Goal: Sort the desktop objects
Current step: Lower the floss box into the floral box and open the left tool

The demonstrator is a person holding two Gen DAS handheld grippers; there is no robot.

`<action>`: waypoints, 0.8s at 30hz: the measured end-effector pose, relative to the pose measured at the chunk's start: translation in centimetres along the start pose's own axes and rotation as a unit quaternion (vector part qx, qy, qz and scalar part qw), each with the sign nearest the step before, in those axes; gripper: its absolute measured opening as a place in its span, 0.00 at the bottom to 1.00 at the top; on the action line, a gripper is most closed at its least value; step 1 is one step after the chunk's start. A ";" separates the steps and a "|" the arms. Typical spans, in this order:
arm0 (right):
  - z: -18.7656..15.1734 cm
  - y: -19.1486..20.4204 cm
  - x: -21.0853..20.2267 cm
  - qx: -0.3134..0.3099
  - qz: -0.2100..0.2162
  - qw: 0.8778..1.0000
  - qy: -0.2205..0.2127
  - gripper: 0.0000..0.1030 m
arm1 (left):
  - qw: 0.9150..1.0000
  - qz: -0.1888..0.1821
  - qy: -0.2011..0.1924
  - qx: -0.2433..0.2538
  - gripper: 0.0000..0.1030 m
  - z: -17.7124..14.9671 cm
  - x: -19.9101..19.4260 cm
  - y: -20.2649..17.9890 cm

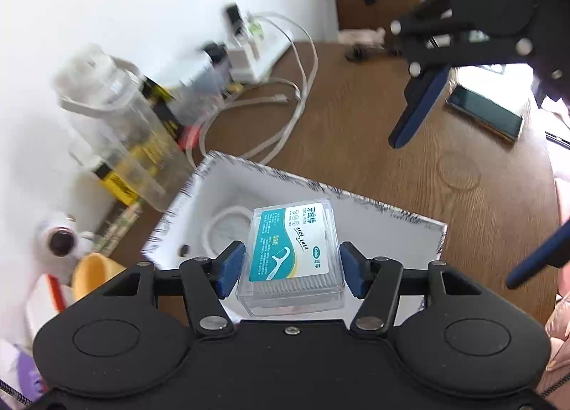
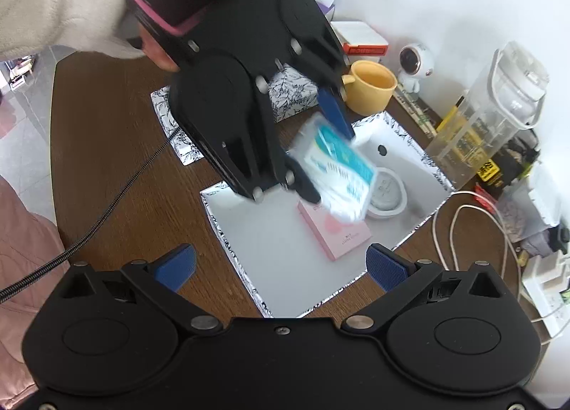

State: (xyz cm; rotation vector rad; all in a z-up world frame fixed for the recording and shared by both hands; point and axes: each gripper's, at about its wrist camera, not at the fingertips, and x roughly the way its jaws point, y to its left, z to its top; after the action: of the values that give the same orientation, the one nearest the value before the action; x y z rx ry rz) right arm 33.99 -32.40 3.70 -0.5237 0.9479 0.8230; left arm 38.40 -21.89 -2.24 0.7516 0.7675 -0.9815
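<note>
Floss box over the tray!

My left gripper [image 1: 290, 269] clamped the floss box [image 1: 293, 249] above the white tray [image 2: 270, 253], by the pink box [image 2: 335, 232]; my right gripper [image 2: 281, 267] hung agape. Best lowered flat, I judged, clear of the round tin [image 2: 386, 192].

Motion blur smears the floss-pick box [image 2: 335, 175] label and the clutter by the clear jug [image 1: 117, 118].
</note>
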 end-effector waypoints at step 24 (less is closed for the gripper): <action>0.4 -2.1 6.5 0.036 0.058 0.996 0.066 1.00 | 0.973 -0.201 0.108 0.037 0.56 -2.6 11.0 1.3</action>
State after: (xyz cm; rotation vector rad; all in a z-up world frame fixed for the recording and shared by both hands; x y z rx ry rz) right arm 37.97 -30.91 -1.63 -0.4675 1.1337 0.8618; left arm 42.86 -24.03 -12.45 0.7923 1.1068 -1.3105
